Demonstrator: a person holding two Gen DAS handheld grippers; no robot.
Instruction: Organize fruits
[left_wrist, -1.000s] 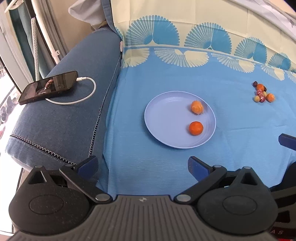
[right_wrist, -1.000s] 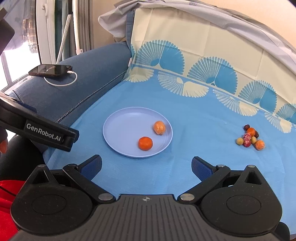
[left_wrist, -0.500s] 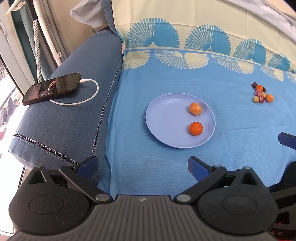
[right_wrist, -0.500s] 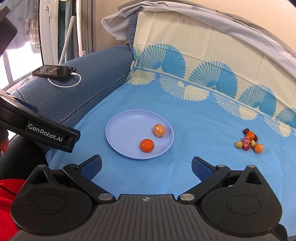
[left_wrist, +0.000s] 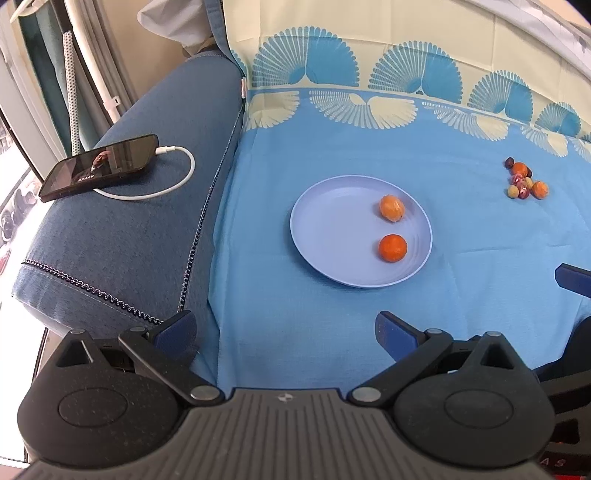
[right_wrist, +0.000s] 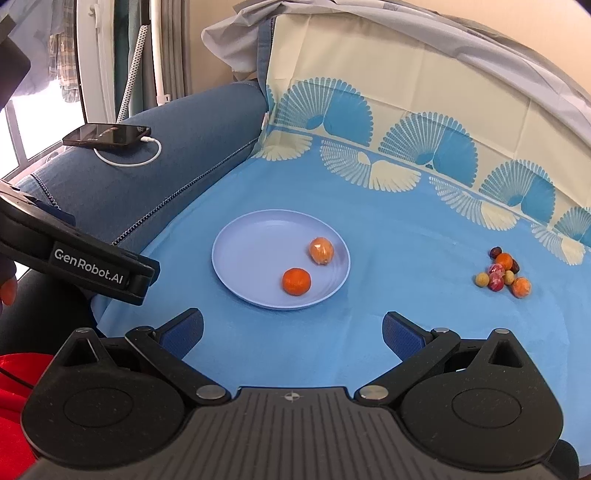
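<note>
Setting: blue cloth (right_wrist: 369, 332) with a fan-pattern border, spread over a sofa seat and up its back; no worktop here.
Landmark: plate (right_wrist: 251, 258), pale blue, flat on the cloth.
Fruit on plate: two oranges (right_wrist: 296, 281), apart from each other, both toward the plate's right half.
Fruit off plate: pile (right_wrist: 502, 275) of small mixed fruits, well to the right of the plate, touching one another.
Left tongs (left_wrist: 284, 326): spread wide, holding nothing, hovering short of the plate's near rim.
Right tongs (right_wrist: 293, 328): spread wide too, empty, also short of the plate and well left of the pile.
Step in hand: likely fetching a piece from the pile to the plate.
Doing it well: send the right tongs, being nearer; pick an outer piece so the rest does not scatter; close gently, since round fruit may roll on soft cloth; set it down in the plate's bare left half.
Room: phone (left_wrist: 99, 166) on a white cable (left_wrist: 177, 177) lies on the denim armrest left of the plate; curtain and window beyond it.
</note>
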